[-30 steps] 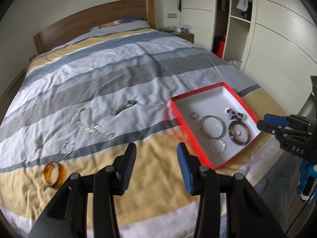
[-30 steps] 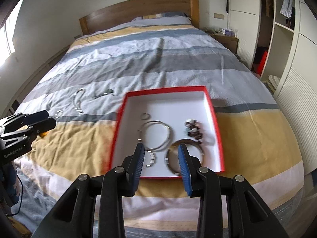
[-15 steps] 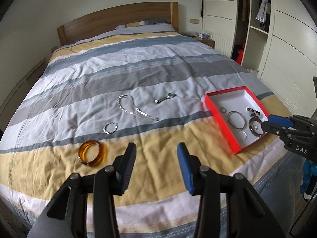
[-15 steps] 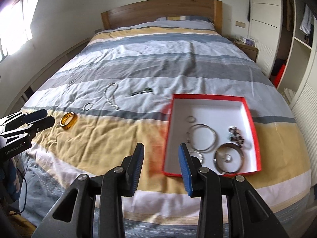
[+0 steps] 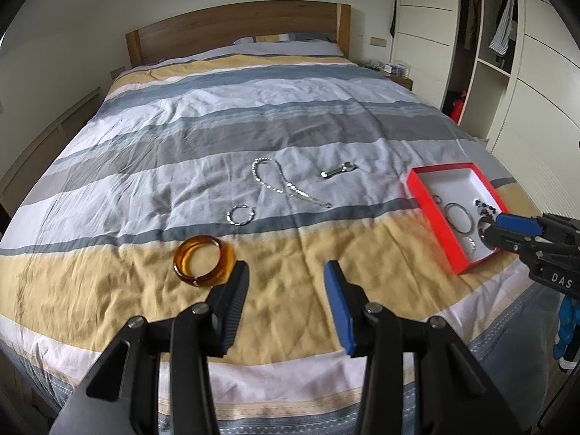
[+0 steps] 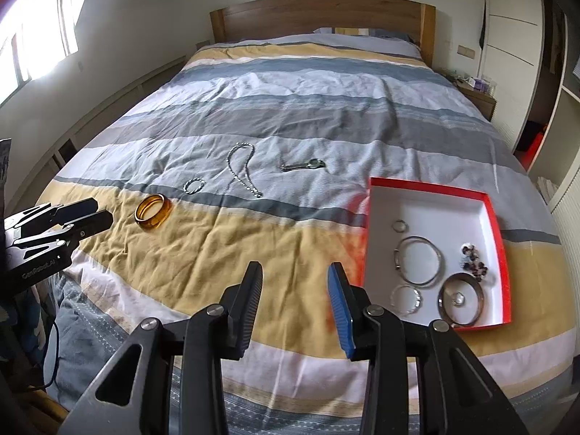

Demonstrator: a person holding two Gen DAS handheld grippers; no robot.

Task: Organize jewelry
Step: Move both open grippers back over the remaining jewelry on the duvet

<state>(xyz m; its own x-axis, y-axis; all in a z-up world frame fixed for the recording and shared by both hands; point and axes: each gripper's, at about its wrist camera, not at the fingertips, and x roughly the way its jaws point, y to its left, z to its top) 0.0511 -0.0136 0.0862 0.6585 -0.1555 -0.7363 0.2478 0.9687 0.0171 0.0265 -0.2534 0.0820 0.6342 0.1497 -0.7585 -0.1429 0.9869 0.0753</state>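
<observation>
We note two matching black hand-held tools. On the left gripper [image 5: 286, 282] one finger carries a black ribbed pad [image 5: 233, 302] and the other a blue pad [image 5: 339, 308]; round silver screws sit at the finger pivots. The right gripper [image 6: 294, 282] repeats this build: a black ribbed pad [image 6: 248, 301], a blue ribbed pad [image 6: 340, 306], triangular cut-outs in the black frame, and silver screw heads. Seen from the side, the right gripper body bears white lettering reading "DAS", and the left one carries a white printed word that we cannot read.
</observation>
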